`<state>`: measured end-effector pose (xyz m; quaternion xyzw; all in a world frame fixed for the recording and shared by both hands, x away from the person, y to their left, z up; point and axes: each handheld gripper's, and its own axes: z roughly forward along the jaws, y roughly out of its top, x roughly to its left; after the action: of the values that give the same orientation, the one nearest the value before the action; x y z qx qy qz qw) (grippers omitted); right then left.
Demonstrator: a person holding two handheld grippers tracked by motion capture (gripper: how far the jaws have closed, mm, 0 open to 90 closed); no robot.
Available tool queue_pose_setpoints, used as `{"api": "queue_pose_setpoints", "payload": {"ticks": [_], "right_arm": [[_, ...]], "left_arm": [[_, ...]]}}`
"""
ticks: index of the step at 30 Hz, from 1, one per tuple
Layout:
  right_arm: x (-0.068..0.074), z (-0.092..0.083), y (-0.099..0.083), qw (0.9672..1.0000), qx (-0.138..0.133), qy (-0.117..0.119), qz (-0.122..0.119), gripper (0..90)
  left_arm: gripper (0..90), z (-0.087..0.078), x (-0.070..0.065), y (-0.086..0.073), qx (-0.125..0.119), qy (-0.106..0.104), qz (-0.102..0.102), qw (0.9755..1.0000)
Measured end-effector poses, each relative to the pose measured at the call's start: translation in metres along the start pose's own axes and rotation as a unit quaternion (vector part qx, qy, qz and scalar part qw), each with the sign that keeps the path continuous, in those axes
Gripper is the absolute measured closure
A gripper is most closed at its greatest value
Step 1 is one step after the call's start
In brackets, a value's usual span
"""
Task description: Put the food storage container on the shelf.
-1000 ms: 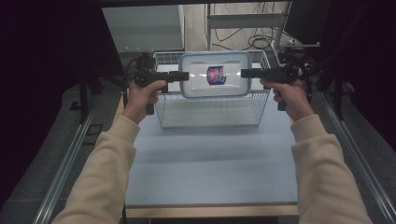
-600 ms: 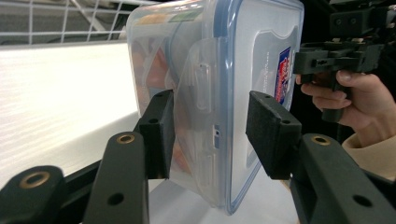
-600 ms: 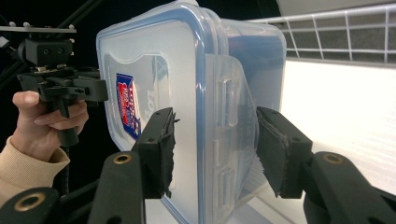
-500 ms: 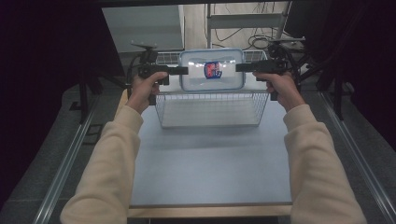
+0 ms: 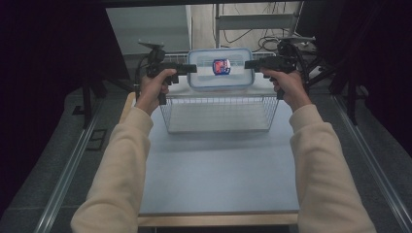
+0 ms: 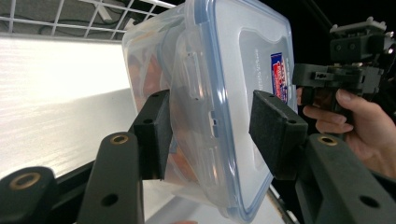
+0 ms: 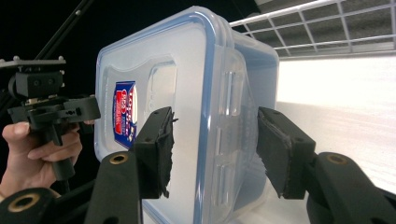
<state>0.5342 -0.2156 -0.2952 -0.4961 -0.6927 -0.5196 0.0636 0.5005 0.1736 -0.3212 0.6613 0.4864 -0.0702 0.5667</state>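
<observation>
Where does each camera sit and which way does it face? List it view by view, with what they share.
High view: fixed above the person's side, looking forward and down at the table and wire basket; both forearms and hands enter from below.
Left gripper view: rides on the left gripper, looking along its jaws at the container; the person's other hand shows beyond.
Right gripper view: rides on the right gripper, facing the opposite way; the left hand shows beyond.
Shared: the blue-rimmed container and the basket.
</observation>
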Motion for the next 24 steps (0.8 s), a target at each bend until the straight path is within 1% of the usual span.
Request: {"api": "queue_pose_setpoints", "payload": {"ticks": [1, 2, 4, 5, 6, 7, 8, 9, 10, 11, 12, 13, 14, 15, 16, 17, 18, 19, 20, 21, 22, 23, 24], "right_arm": [[0.0, 0.001, 0.0, 1.0, 0.0, -0.001, 0.004, 46.8], [-0.002, 0.003, 0.001, 0.9998, -0.005, -0.003, 0.021, 46.4], [-0.002, 0.003, 0.001, 0.9996, -0.006, -0.005, 0.026, 46.1], [-0.002, 0.005, 0.001, 0.9993, -0.005, -0.016, 0.034, 45.3], [-0.002, 0.007, 0.001, 0.9991, -0.002, -0.024, 0.035, 46.3], [-0.002, 0.009, 0.001, 0.9988, -0.001, -0.032, 0.036, 46.3], [-0.001, 0.01, 0.0, 0.9987, 0.002, -0.039, 0.033, 43.9], [-0.001, 0.011, -0.001, 0.9985, -0.002, -0.042, 0.035, 44.0], [-0.001, 0.011, -0.001, 0.9984, -0.006, -0.041, 0.04, 44.0], [-0.002, 0.011, -0.002, 0.9984, -0.008, -0.039, 0.041, 44.2], [-0.002, 0.011, -0.002, 0.9984, -0.008, -0.039, 0.041, 44.2], [-0.002, 0.011, -0.003, 0.9984, -0.011, -0.037, 0.041, 44.6], [-0.001, 0.009, -0.005, 0.9986, -0.014, -0.038, 0.032, 44.8], [-0.001, 0.009, -0.005, 0.9987, -0.015, -0.039, 0.03, 43.3], [-0.001, 0.009, -0.005, 0.9987, -0.015, -0.039, 0.03, 43.3], [0.001, 0.005, -0.007, 0.9986, -0.024, -0.042, 0.023, 40.1], [0.002, 0.002, -0.008, 0.9986, -0.028, -0.041, 0.015, 38.9], [0.002, -0.001, -0.008, 0.9985, -0.034, -0.041, 0.008, 37.5], [0.002, -0.001, -0.008, 0.9985, -0.034, -0.041, 0.008, 37.5], [0.004, -0.01, -0.011, 0.9982, -0.044, -0.04, -0.013, 36.1], [0.005, -0.012, -0.012, 0.9981, -0.045, -0.038, -0.02, 35.4], [0.006, -0.016, -0.014, 0.9978, -0.046, -0.038, -0.031, 34.4], [0.006, -0.016, -0.014, 0.9978, -0.046, -0.038, -0.031, 34.4]], "left_arm": [[49.8, 0.001, 0.002, 0.0, -0.002, -0.002, -0.006, 1.0], [49.3, 0.002, 0.003, 0.001, -0.003, -0.003, -0.012, 0.9999], [49.1, 0.003, 0.006, 0.002, -0.005, -0.004, -0.026, 0.9997], [46.6, 0.004, 0.007, 0.002, -0.006, 0.0, -0.027, 0.9996], [44.0, 0.007, 0.008, 0.002, -0.004, 0.023, -0.033, 0.9992], [43.9, 0.008, 0.009, 0.002, -0.002, 0.029, -0.032, 0.9991], [45.1, 0.008, 0.009, 0.002, -0.002, 0.029, -0.032, 0.9991], [45.2, 0.009, 0.01, 0.002, -0.005, 0.024, -0.036, 0.9991], [44.7, 0.009, 0.01, 0.002, -0.005, 0.024, -0.036, 0.9991], [42.5, 0.01, 0.01, 0.002, -0.006, 0.025, -0.038, 0.9989], [42.5, 0.01, 0.01, 0.002, -0.004, 0.029, -0.038, 0.9988], [39.6, 0.011, 0.009, 0.001, -0.005, 0.031, -0.038, 0.9988], [39.3, 0.012, 0.007, 0.0, -0.012, 0.039, -0.029, 0.9987], [38.0, 0.011, 0.005, 0.0, -0.016, 0.045, -0.023, 0.9986], [36.3, 0.011, 0.005, 0.0, -0.016, 0.045, -0.023, 0.9986], [35.2, 0.008, 0.002, -0.001, -0.03, 0.043, -0.015, 0.9985], [34.8, 0.006, -0.001, -0.001, -0.037, 0.045, -0.009, 0.9983], [34.1, 0.003, -0.003, -0.002, -0.042, 0.051, 0.0, 0.9978], [32.5, 0.003, -0.003, -0.002, -0.042, 0.051, 0.0, 0.9978], [30.8, -0.002, -0.008, -0.004, -0.049, 0.058, 0.01, 0.9971], [29.9, -0.002, -0.008, -0.004, -0.049, 0.058, 0.01, 0.9971], [29.3, -0.008, -0.012, -0.008, -0.054, 0.061, 0.017, 0.9965], [28.9, -0.008, -0.012, -0.008, -0.054, 0.061, 0.017, 0.9965]]}}
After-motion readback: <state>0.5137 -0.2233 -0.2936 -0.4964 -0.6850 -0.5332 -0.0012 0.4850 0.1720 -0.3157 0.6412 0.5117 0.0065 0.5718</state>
